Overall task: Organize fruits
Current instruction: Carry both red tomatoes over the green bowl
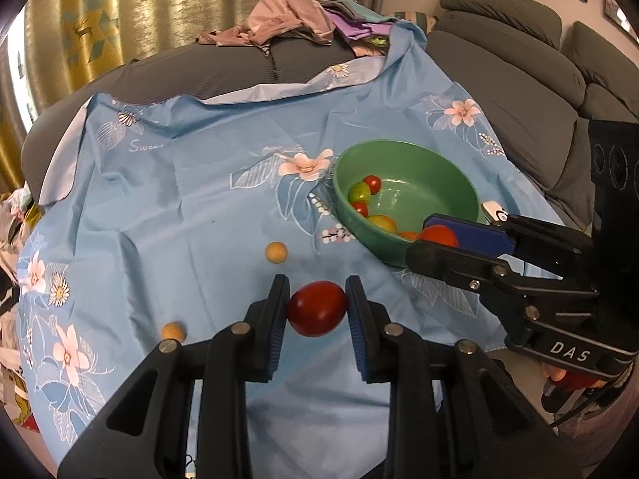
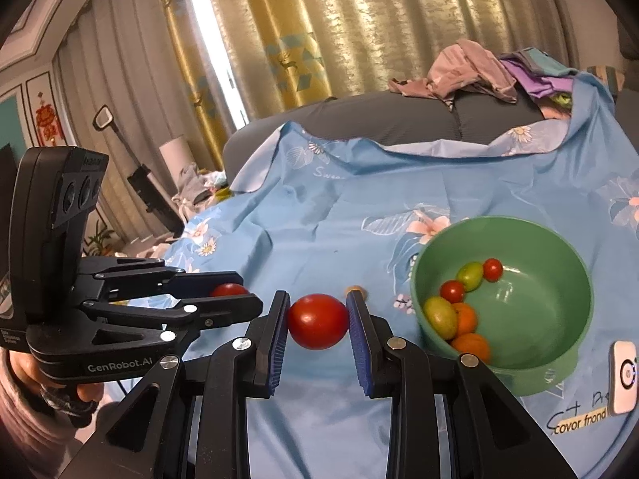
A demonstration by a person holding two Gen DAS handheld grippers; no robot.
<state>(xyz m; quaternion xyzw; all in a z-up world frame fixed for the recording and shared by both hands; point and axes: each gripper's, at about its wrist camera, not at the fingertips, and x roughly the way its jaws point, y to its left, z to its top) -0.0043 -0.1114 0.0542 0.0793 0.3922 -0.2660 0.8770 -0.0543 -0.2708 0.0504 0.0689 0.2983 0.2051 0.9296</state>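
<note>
My left gripper [image 1: 317,308] is shut on a red tomato [image 1: 316,308] above the blue flowered cloth [image 1: 191,207]. My right gripper [image 2: 318,321] is shut on another red tomato [image 2: 318,321]. In the left wrist view the right gripper [image 1: 433,235] hangs at the near rim of the green bowl [image 1: 431,167], its tomato [image 1: 439,235] showing between the pads. In the right wrist view the left gripper [image 2: 235,291] sits at the left with its tomato [image 2: 229,289]. The green bowl [image 2: 559,343] holds several small red, green and orange fruits [image 2: 465,311].
Two small tan balls [image 1: 276,252] [image 1: 173,331] lie on the cloth left of the bowl. A white device [image 2: 624,375] lies beside the bowl. Crumpled clothes [image 1: 287,20] are heaped at the back, with grey sofa cushions [image 1: 519,72] to the right and curtains behind.
</note>
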